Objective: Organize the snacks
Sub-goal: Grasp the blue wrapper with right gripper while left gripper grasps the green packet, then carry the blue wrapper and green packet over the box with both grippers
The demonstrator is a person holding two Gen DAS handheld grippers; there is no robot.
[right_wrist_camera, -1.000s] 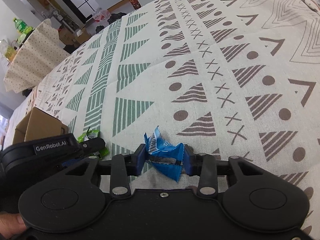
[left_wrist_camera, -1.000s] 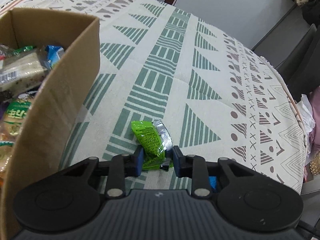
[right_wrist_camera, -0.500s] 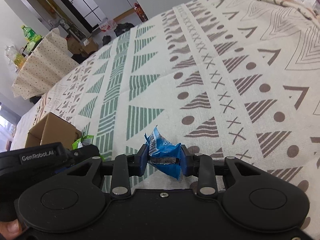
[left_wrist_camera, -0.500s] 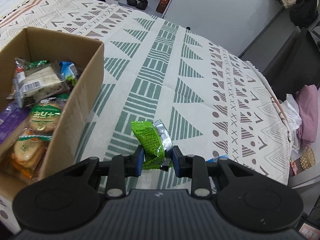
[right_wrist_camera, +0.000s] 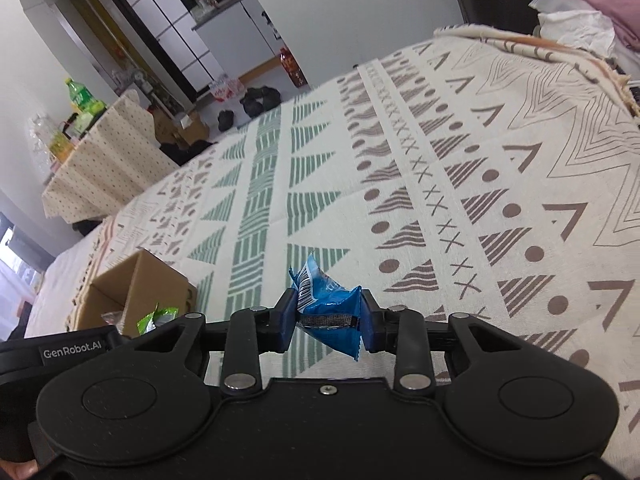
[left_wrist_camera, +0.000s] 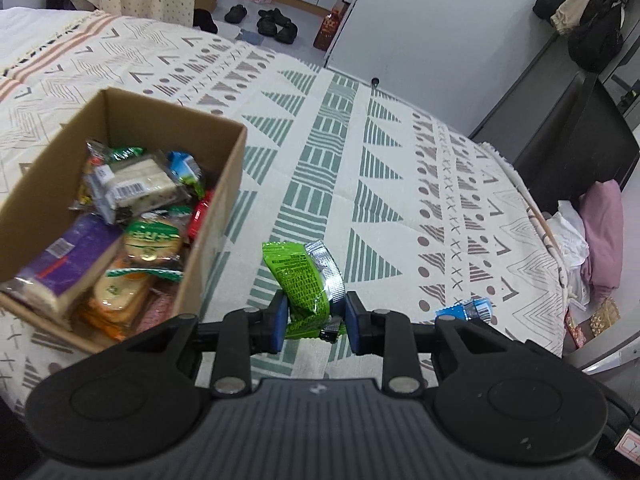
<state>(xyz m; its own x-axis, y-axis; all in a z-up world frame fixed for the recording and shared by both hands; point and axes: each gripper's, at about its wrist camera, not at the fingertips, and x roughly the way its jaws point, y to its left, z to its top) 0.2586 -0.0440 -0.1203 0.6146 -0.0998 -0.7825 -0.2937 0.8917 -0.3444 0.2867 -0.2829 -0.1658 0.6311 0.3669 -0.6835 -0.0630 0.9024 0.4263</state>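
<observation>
My left gripper (left_wrist_camera: 314, 318) is shut on a green snack packet (left_wrist_camera: 302, 280) with a silver end, held above the patterned cloth just right of a cardboard box (left_wrist_camera: 212, 216). The box holds several wrapped snacks. My right gripper (right_wrist_camera: 326, 322) is shut on a crumpled blue snack packet (right_wrist_camera: 328, 312), lifted off the cloth. In the left wrist view the blue packet (left_wrist_camera: 466, 309) peeks out at the right. In the right wrist view the cardboard box (right_wrist_camera: 140, 292) and the green packet (right_wrist_camera: 156, 316) show at the lower left, behind the left gripper's black body.
A cream cloth (left_wrist_camera: 380, 184) with green and brown triangles covers the table. Its right edge drops off beside a dark chair (left_wrist_camera: 576, 136) and a pink cushion (left_wrist_camera: 600, 232). Shoes (left_wrist_camera: 276, 24) lie on the floor beyond. A second covered table (right_wrist_camera: 104, 160) stands far left.
Both grippers have risen with their packets, which now hang above the cloth. The left wrist view has pulled back, and the box's inside has come into sight.
</observation>
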